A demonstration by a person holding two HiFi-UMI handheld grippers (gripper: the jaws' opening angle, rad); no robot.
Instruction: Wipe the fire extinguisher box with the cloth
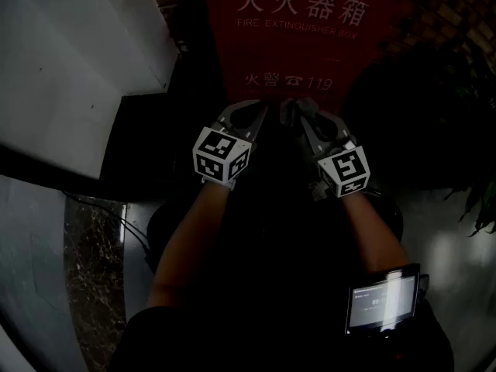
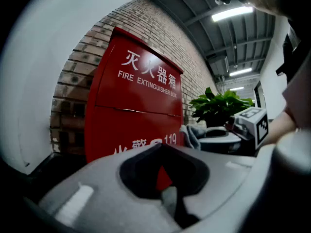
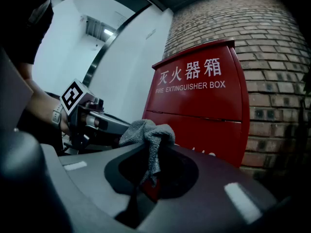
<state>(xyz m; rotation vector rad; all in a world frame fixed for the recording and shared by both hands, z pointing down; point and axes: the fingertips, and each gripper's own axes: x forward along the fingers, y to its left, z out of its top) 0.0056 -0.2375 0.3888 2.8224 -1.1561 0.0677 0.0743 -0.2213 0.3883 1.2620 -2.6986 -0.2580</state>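
Two grippers face the red fire extinguisher box point(image 1: 310, 53), which stands against a brick wall point(image 3: 277, 57). The left gripper point(image 1: 252, 111) has its jaws together and empty. Beside it, the right gripper point(image 1: 298, 115) clamps the grey cloth point(image 3: 146, 130) near the box's lower front.

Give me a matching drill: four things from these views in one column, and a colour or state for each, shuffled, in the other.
Things:
1. fire extinguisher box
2. cloth
3. plant
4. left tongs

Colour or state:
A. shut
B. green and leafy
C. red, in front of the brick wall
D. grey, clamped in the right tongs

Pairs: 1-C, 2-D, 3-B, 4-A.
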